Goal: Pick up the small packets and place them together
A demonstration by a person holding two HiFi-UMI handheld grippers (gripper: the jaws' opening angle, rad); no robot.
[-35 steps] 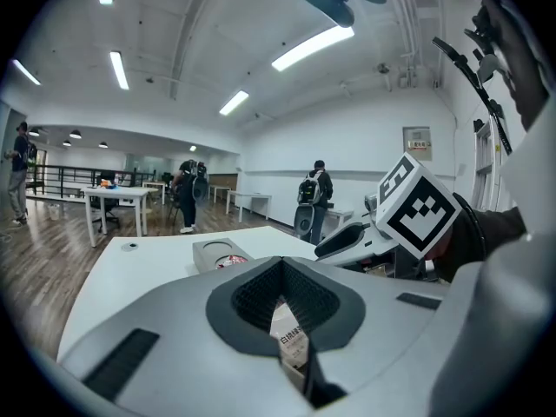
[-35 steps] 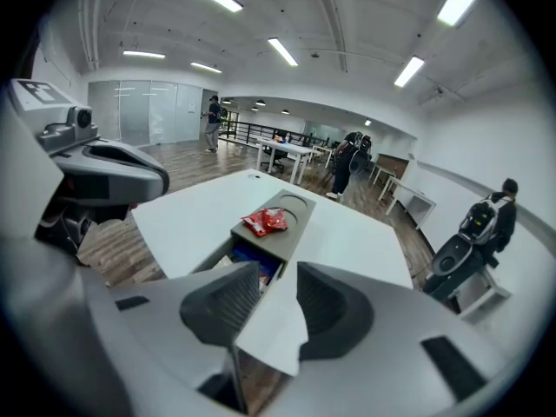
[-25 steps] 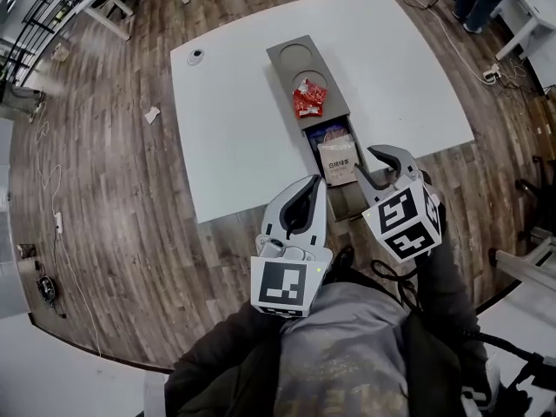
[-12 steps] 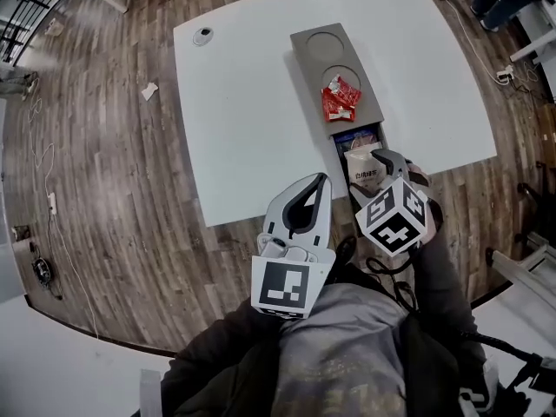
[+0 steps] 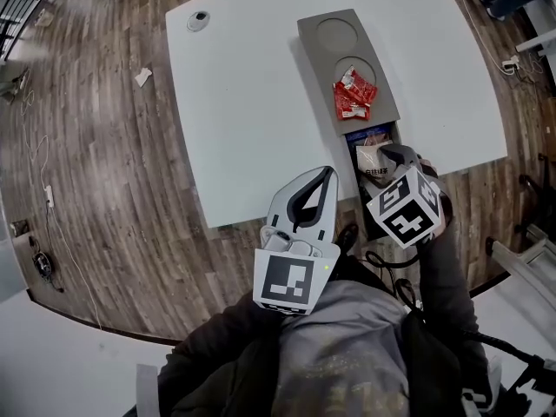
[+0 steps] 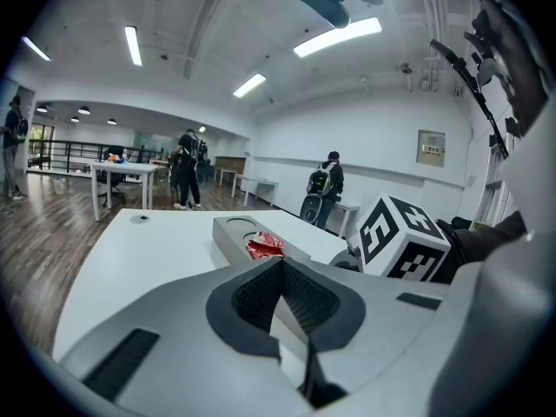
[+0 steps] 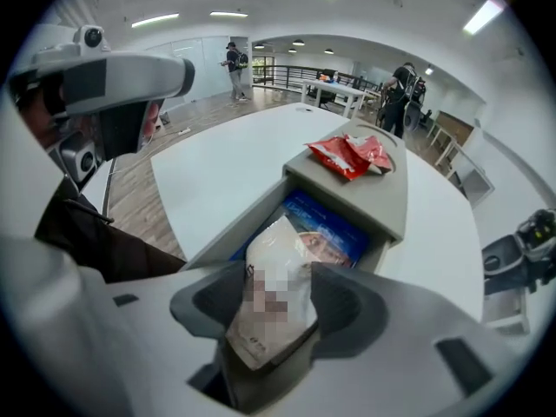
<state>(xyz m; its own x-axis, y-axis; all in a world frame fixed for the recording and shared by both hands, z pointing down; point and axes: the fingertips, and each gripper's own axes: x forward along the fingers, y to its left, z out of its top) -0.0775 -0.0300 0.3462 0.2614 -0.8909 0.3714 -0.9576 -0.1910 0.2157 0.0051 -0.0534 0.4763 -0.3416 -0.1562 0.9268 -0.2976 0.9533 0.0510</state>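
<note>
White packet (image 7: 282,250) in drawer (image 7: 228,233) at desk (image 5: 252,102) near edge, between right gripper (image 7: 274,295) wide fingers, just narrowed slightly, seemingly unpinched; left gripper (image 6: 281,272) fingers together.

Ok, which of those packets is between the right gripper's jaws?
The white packet, resting on the blue packet in the tray's open compartment. The right gripper's jaws, just opened wide, flank it unclamped; the red packets lie farther off, on top.

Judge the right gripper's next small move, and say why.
Probably close the tongs of the right gripper on the white flat packet. Just opened wide, they straddle it in the open drawer of the grey tray without pressing yet, and it belongs with the crumpled red packets on top.
</note>
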